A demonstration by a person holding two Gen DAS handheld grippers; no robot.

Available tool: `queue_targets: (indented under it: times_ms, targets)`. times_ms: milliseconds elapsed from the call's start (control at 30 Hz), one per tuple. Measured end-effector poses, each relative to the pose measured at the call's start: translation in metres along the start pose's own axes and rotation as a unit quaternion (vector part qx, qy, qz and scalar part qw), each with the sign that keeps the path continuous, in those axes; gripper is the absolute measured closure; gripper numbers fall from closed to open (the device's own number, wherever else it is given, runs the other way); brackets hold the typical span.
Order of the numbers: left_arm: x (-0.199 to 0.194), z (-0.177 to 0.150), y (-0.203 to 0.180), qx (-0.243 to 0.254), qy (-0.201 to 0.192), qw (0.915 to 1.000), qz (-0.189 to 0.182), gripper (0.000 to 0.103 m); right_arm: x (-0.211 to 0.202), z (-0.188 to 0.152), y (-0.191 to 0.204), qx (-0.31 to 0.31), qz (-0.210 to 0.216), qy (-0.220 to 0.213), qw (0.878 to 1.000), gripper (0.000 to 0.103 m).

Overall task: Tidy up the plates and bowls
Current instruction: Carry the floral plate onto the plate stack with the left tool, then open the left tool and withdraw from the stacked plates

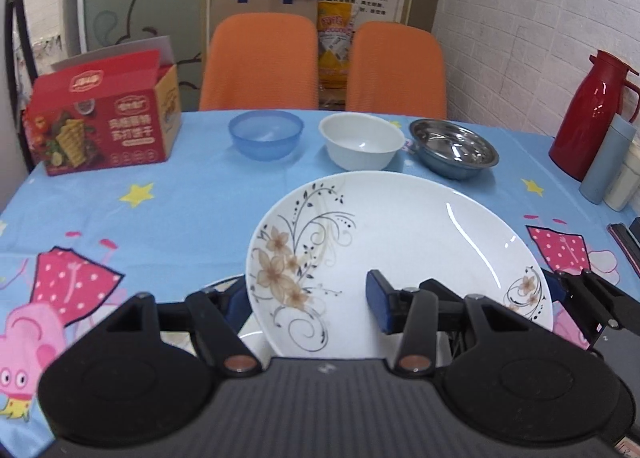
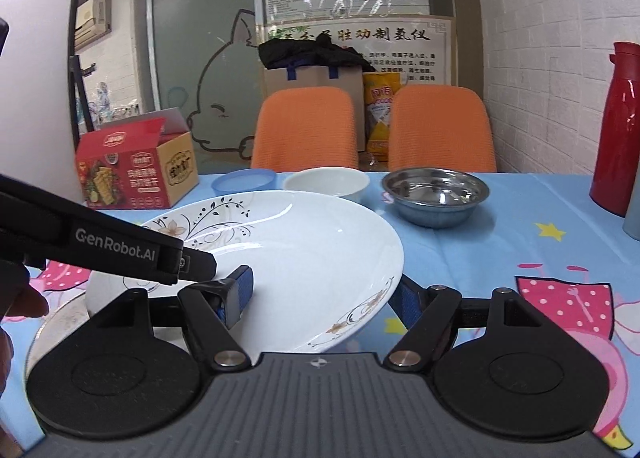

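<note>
Left gripper [image 1: 308, 298] and right gripper [image 2: 326, 290] each clamp floral plate [image 1: 400, 242] rim, plate lifted between them

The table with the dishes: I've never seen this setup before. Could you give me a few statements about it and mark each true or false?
1. Three bowls stand in a row beyond the floral plate. True: a blue bowl, a white bowl and a metal bowl.
2. The metal bowl sits between the other two. False: the white bowl is in the middle.
3. The left tool and the right tool each grip the floral plate at its rim. True.
4. The red jug stands beside the red box. False: the jug is at the table's right edge, the box at its left.
5. A second plate lies under the floral plate. True.
</note>
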State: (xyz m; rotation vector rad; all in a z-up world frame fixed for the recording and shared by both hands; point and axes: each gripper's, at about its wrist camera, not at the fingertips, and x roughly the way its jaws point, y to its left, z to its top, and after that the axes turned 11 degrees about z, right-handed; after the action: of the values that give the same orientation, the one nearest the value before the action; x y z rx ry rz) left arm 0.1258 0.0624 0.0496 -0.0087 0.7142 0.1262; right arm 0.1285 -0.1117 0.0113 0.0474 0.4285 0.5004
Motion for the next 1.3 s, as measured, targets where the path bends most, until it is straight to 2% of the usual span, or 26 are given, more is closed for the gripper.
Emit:
queue_targets:
  times_ms: [133,300,733,833,867,933,1000,1200,1300]
  targets:
    - [-0.011,-0.022,0.033,-0.016,0.004,0.9995,0.028,0.056,0.005,-0.009,0.032,-0.006,0.036,0.010,0.999,0.000]
    - [-0.015,-0.042,0.062,-0.039,0.012,0.9983,0.041,0.056,0.012,-0.020,0.063,-0.020,0.063,0.027,0.997,0.000]
    - [0.004,-0.061,0.078,-0.060,0.023,0.9978,0.014,0.055,0.021,-0.035,0.084,-0.052,0.046,0.053,0.996,0.000]
    - [0.003,-0.061,0.080,-0.053,0.021,0.9983,0.008,0.050,0.023,-0.036,0.083,-0.049,0.051,0.057,0.996,0.000]
    - [0.001,-0.061,0.080,-0.053,0.015,0.9984,0.009,0.044,0.024,-0.036,0.083,-0.050,0.052,0.057,0.996,0.000]
    - [-0.007,-0.059,0.080,-0.047,-0.006,0.9987,0.019,0.041,0.023,-0.036,0.083,-0.051,0.052,0.057,0.996,0.000]
    - [-0.015,-0.054,0.080,-0.042,-0.027,0.9985,0.025,0.031,0.022,-0.035,0.083,-0.050,0.051,0.057,0.996,0.000]
    - [-0.029,-0.042,0.082,-0.054,-0.052,0.9969,0.026,0.031,0.015,-0.034,0.086,-0.073,0.018,0.049,0.996,0.000]
    - [-0.029,-0.039,0.081,-0.057,-0.053,0.9965,0.029,0.031,0.014,-0.032,0.080,-0.069,0.047,0.065,0.994,0.000]
